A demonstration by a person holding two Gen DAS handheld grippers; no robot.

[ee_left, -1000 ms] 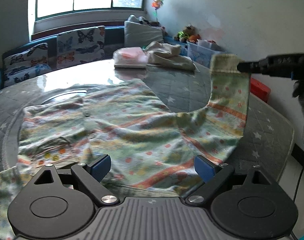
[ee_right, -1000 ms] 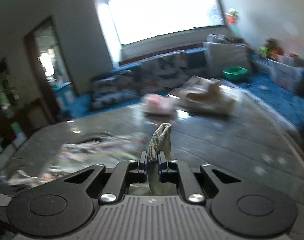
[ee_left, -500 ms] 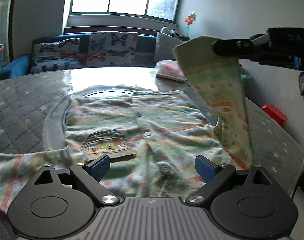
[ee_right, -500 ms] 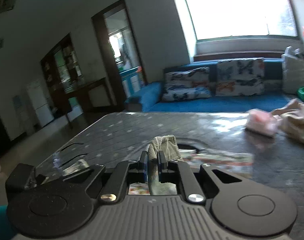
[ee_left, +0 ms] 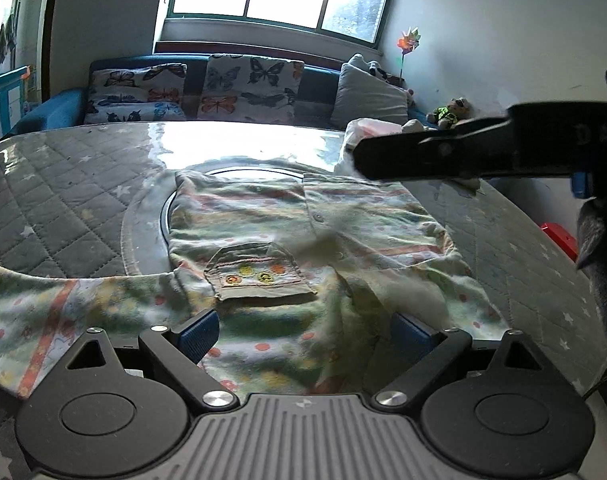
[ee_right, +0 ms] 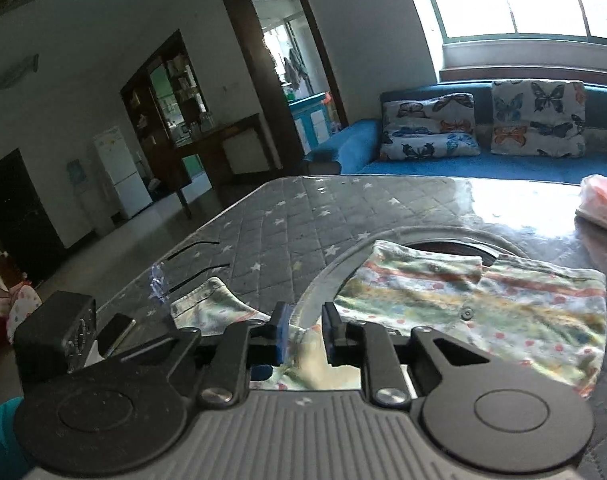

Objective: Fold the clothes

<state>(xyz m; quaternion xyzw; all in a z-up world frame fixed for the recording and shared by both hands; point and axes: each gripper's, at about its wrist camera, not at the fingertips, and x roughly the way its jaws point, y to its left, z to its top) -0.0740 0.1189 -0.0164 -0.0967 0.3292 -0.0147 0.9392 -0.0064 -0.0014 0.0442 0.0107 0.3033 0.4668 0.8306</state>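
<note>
A green patterned child's shirt (ee_left: 303, 240) with orange stripes, buttons and a chest pocket (ee_left: 259, 276) lies flat on the quilted grey table (ee_left: 63, 200). Its right sleeve (ee_left: 407, 300) is folded in over the front; the left sleeve (ee_left: 43, 316) stretches out to the left. My left gripper (ee_left: 303, 330) is open and empty, low over the shirt's near edge. My right gripper (ee_right: 303, 332) is open a little and empty, just above the shirt (ee_right: 483, 300); its finger (ee_left: 443, 156) crosses the upper right of the left wrist view.
A pink folded bundle (ee_left: 367, 128) and other clothes lie at the table's far right. A blue sofa with butterfly cushions (ee_left: 247, 88) runs behind the table. A red box (ee_left: 559, 236) sits on the floor at right. A phone (ee_right: 115, 332) lies near the table's left edge.
My right gripper carried the right sleeve across the shirt, lowered it onto the front and let go; its jaws have opened. My left gripper stayed open over the near edge.
</note>
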